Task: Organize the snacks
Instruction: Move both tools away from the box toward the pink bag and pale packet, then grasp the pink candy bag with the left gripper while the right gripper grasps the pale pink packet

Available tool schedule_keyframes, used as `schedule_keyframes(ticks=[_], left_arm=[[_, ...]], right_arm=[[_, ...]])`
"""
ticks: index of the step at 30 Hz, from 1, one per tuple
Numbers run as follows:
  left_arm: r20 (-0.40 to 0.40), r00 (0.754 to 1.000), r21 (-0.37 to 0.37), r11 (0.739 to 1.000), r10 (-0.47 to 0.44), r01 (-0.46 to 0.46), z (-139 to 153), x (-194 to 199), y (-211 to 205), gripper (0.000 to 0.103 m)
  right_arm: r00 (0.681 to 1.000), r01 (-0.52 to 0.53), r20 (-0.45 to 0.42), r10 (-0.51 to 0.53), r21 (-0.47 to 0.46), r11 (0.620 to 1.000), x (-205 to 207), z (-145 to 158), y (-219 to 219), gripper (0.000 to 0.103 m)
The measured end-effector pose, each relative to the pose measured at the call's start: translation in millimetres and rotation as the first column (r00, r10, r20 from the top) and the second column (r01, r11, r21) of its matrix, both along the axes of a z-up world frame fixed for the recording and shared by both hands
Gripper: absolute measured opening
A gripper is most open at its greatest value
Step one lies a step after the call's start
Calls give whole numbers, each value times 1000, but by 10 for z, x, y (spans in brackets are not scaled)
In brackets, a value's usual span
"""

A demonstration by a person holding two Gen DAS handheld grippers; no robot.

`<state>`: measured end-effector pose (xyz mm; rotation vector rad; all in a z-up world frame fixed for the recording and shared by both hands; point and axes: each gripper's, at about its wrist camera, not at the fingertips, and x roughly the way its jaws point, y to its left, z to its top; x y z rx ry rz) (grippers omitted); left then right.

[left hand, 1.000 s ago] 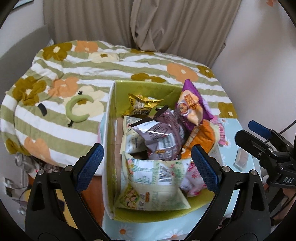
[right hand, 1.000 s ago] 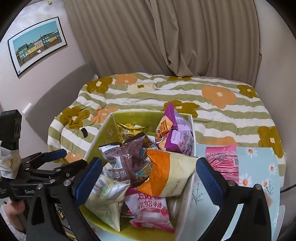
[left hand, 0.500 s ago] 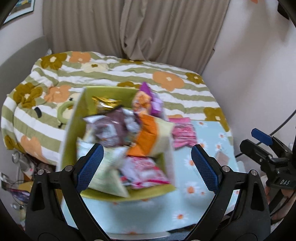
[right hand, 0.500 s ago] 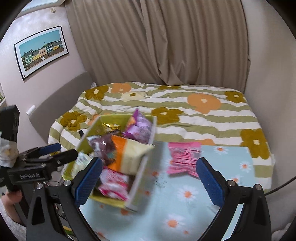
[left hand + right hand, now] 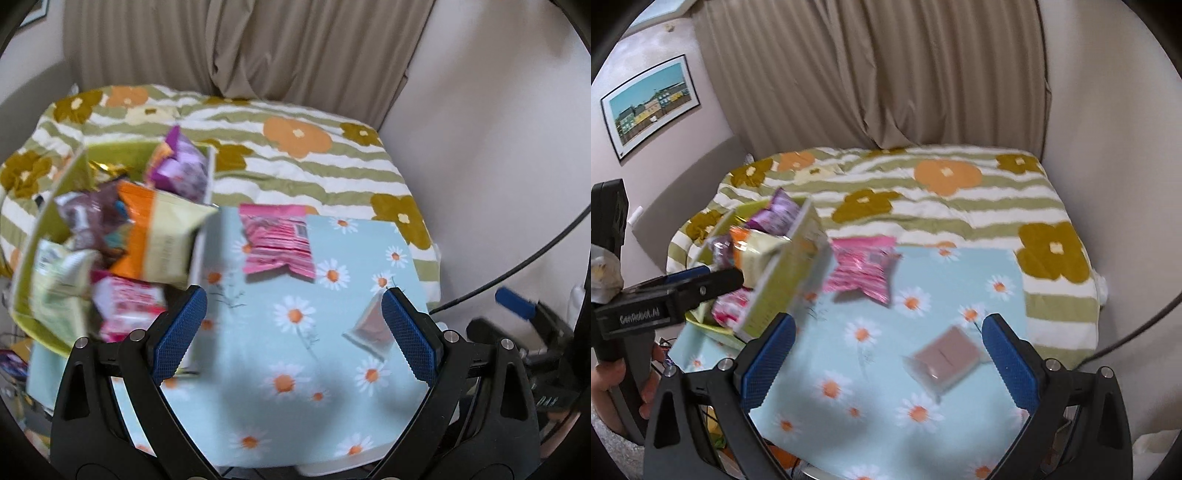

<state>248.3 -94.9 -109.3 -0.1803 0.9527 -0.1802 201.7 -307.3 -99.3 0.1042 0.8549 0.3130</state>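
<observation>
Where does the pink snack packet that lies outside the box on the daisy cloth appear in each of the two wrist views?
Left wrist view: the pink snack packet lies above centre on the daisy cloth, right of the green snack box.
Right wrist view: the packet lies left of centre, touching or nearly touching the box's side.
Shared landmark: the small flat brown packet near the right finger in both views.

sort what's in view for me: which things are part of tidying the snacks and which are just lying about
Part of the job:
- green box full of snack bags
- pink snack packet lying on the daisy cloth
- small brownish packet on the cloth near the right gripper
- left gripper, open and empty

Just lying about:
- flowered quilt
- curtain
- framed picture
- black cable
</observation>
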Motion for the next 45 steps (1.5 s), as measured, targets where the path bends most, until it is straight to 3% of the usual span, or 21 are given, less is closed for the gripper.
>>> schedule_keyframes(ticks=[7, 13, 18, 23, 31, 33, 36, 45], left_arm=[[-74, 997, 25, 999, 26, -24, -492, 521, -278, 95], [-130, 990, 41, 998, 55, -50, -901, 1045, -339, 95], [-171, 984, 94, 995, 56, -41, -1242, 1413, -426, 95], [-221, 972, 110, 992, 78, -55, -1521, 1684, -369, 95], [-299, 953, 114, 993, 55, -21, -1899, 1938, -388, 94], [-306, 951, 117, 993, 45, -9, -1929, 1945, -393, 85], [-306, 952, 100, 995, 24, 7, -1940, 1940, -359, 80], [-304, 953, 108, 993, -4, 39, -1889, 1853, -354, 74]], right_arm=[[993, 22, -120, -22, -2, 1000, 195, -556, -298, 101], [964, 120, -243, -104, 52, 991, 411, -991, -391, 101], [900, 229, -396, -180, 81, 970, 578, -1392, -362, 101], [839, 319, -487, -241, 82, 944, 686, -1678, -338, 101], [819, 348, -495, -289, 30, 937, 787, -1809, -216, 101], [821, 337, -494, -286, 17, 941, 813, -1830, -157, 98], [826, 320, -486, -286, -13, 947, 854, -1856, -96, 97], [856, 261, -444, -264, -70, 963, 1003, -1871, -7, 74]])
